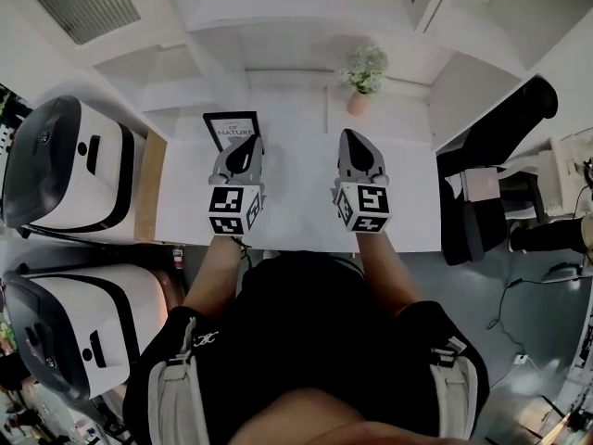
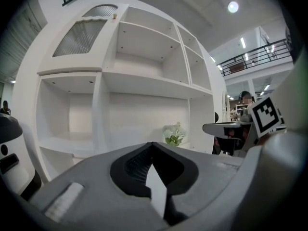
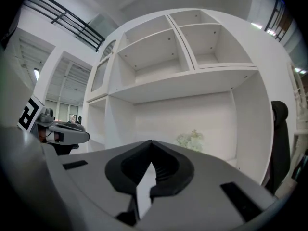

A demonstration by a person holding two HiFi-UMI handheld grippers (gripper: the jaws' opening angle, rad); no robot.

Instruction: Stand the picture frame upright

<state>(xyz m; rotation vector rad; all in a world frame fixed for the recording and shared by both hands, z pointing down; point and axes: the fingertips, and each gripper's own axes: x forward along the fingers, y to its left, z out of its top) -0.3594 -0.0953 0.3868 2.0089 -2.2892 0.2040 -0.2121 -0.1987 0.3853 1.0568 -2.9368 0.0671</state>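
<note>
Near the upper middle of the head view, a black rectangular picture frame (image 1: 229,126) with a white mat and dark print appears to lie flat on the white table top (image 1: 296,209), towards that surface's far left part. The left gripper (image 1: 251,143), grey with a black-and-white marker cube at its rear, hovers just at the frame's lower right corner and overlaps it in the picture; whether it touches the frame cannot be told. In the left gripper view its jaws are pressed together with nothing caught between them, pointing at the white open shelf unit (image 2: 144,81), and the frame does not show there. The right gripper (image 1: 349,136), of the same build, sits to the right of the first one over bare table, well apart from the frame. Its own view shows its jaws likewise closed tight and empty. Beyond it, at the top centre of the head view, a small pink pot of white and green flowers (image 1: 363,74) stands at the table's far edge, against the shelf unit. A black office chair (image 1: 489,156) fills the right side of the frame, and two white machines with black trim (image 1: 57,160) sit along the left edge. The person's bare forearms reach up from the bottom centre.
</note>
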